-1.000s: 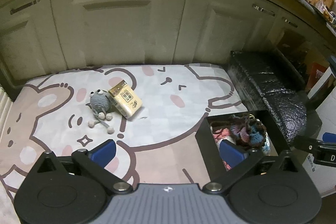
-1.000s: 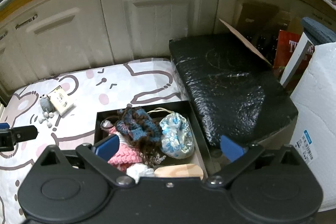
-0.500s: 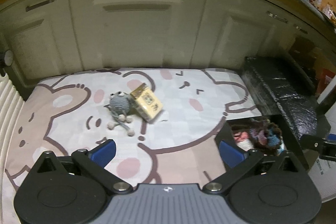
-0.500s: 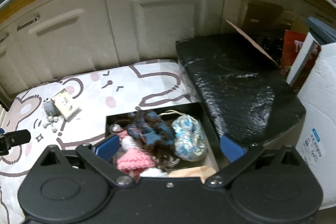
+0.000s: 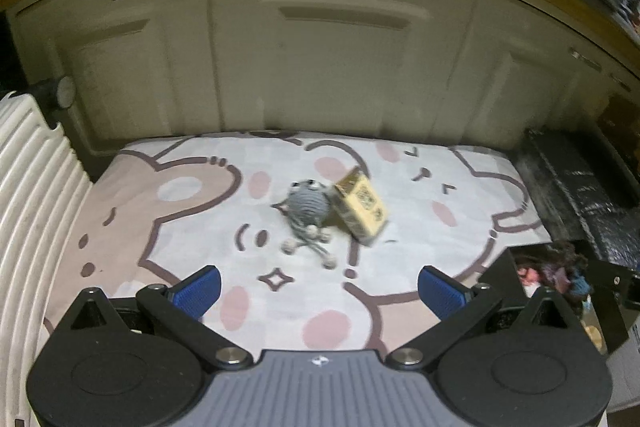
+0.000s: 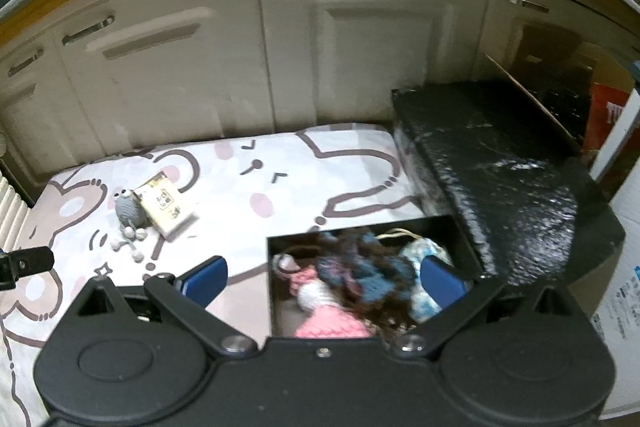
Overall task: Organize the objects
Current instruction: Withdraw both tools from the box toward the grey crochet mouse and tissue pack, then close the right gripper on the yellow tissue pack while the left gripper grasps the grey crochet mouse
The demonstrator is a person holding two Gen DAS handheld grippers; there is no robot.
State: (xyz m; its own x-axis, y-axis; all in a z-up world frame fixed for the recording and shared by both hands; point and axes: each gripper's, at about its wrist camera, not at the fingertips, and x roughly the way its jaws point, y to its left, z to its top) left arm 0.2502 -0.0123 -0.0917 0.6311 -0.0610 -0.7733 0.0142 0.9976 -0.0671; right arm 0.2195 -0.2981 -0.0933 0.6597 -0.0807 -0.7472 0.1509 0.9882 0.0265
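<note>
Our left gripper [image 5: 318, 285] has swung left from the black box [image 6: 276, 291] and now faces the grey knitted toy [image 5: 306, 205] and yellow carton [image 5: 362, 209], touching mid-mat [image 5: 192, 227]. Both grippers, the right gripper [image 6: 324, 277] included, stay spread wide and empty, so we judge these 2 are next for boxing.

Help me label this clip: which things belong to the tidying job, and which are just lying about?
Job:
grey crocheted toy
yellow card box, touching the toy
black bin of crocheted items
left tool, open
right tool, open

Lying about:
cartoon mat
black wrapped block
cabinet doors
</note>
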